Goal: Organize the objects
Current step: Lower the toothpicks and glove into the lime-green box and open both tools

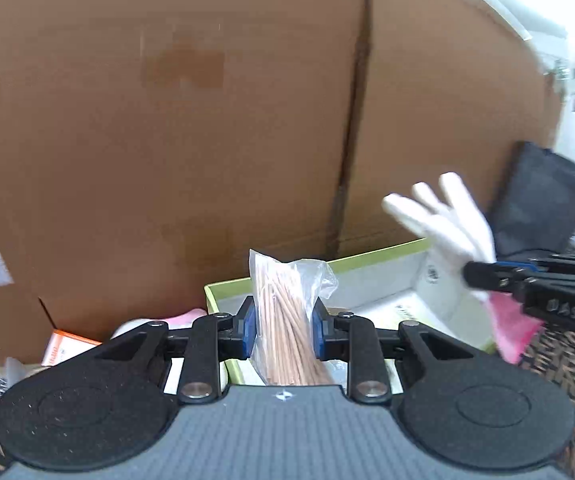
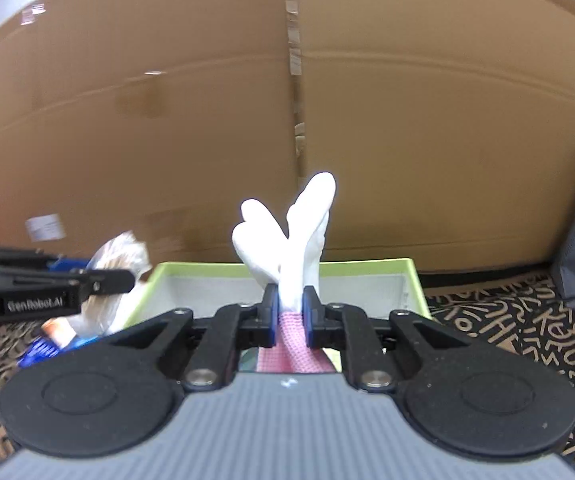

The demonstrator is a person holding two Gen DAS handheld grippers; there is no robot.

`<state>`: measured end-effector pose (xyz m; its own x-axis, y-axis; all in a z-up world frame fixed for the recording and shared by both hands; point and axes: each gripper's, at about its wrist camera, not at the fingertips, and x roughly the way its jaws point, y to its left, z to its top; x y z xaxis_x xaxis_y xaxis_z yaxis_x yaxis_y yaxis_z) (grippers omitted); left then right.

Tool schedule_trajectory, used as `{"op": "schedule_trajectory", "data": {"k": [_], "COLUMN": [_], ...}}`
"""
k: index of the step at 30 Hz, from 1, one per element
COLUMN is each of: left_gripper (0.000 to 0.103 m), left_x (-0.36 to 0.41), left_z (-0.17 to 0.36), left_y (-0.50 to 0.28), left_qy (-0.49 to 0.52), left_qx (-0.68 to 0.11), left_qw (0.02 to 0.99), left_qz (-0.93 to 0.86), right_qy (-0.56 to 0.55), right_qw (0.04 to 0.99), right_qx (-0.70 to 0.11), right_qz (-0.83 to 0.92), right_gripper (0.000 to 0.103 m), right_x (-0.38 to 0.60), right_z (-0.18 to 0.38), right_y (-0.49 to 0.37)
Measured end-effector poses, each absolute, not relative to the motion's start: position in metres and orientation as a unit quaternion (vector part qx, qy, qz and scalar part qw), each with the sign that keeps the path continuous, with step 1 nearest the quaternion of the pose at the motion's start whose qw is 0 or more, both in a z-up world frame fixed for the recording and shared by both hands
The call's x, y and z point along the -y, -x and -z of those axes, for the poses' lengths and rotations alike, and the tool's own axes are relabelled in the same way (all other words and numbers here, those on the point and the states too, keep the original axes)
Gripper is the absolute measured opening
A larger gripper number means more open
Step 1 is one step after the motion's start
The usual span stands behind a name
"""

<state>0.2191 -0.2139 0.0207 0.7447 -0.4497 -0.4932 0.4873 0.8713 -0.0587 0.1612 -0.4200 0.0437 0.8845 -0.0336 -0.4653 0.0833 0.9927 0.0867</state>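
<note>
Right gripper (image 2: 290, 312) pinches a white-and-pink glove (image 2: 301, 240) above the green box (image 2: 413, 280); left gripper (image 2: 127, 280) alongside.

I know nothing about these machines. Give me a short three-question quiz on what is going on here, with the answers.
1. True or false: the left claw is closed on a clear bag of wooden sticks.
2. What does the right claw hold? A) a blue brush B) a white glove with a pink cuff C) an orange carton
3. Fill in: beyond both claws lies an open box with a ____ rim.

Key
1. True; the blue pads press the bag's sides.
2. B; the glove sticks up from the closed pads.
3. Green; the box stands before a big cardboard wall.
</note>
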Motion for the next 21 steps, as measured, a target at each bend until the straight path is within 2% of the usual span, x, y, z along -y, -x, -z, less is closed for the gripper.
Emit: {"op": "schedule_trajectory", "data": {"k": [7,16,17,18,19,20,21], "left_gripper": [0.027,0.028,0.031,0.045,0.071,0.078,0.086], "left_x": [0.239,0.243,0.243,0.240,0.239,0.236,0.232], "left_z": [0.008,0.028,0.028,0.028,0.026,0.024,0.021], "left_y": [-0.244,-0.253,-0.251,-0.248,-0.246,-0.244,-0.239], "left_qy": [-0.050,-0.071,-0.070,-0.065,-0.057,-0.045,-0.035], "left_qx": [-0.289,-0.293,-0.287,-0.282,-0.277,-0.268,-0.255], "left_qw": [0.928,0.925,0.926,0.926,0.926,0.928,0.931], "left_qz": [0.231,0.233,0.236,0.243,0.249,0.256,0.258], "right_qy": [-0.111,-0.077,-0.073,-0.065,-0.055,-0.049,-0.045], "right_qw": [0.954,0.911,0.908,0.906,0.905,0.907,0.915], "right_qx": [-0.275,-0.400,-0.409,-0.414,-0.419,-0.414,-0.398], "right_qz": [0.034,0.058,0.059,0.059,0.056,0.056,0.057], "right_gripper": [0.012,0.013,0.014,0.014,0.021,0.037,0.047], "right_x": [0.455,0.456,0.455,0.454,0.452,0.451,0.450], "right_z": [-0.001,0.039,0.040,0.040,0.037,0.034,0.030], "right_y": [-0.199,-0.235,-0.235,-0.235,-0.235,-0.232,-0.225]}}
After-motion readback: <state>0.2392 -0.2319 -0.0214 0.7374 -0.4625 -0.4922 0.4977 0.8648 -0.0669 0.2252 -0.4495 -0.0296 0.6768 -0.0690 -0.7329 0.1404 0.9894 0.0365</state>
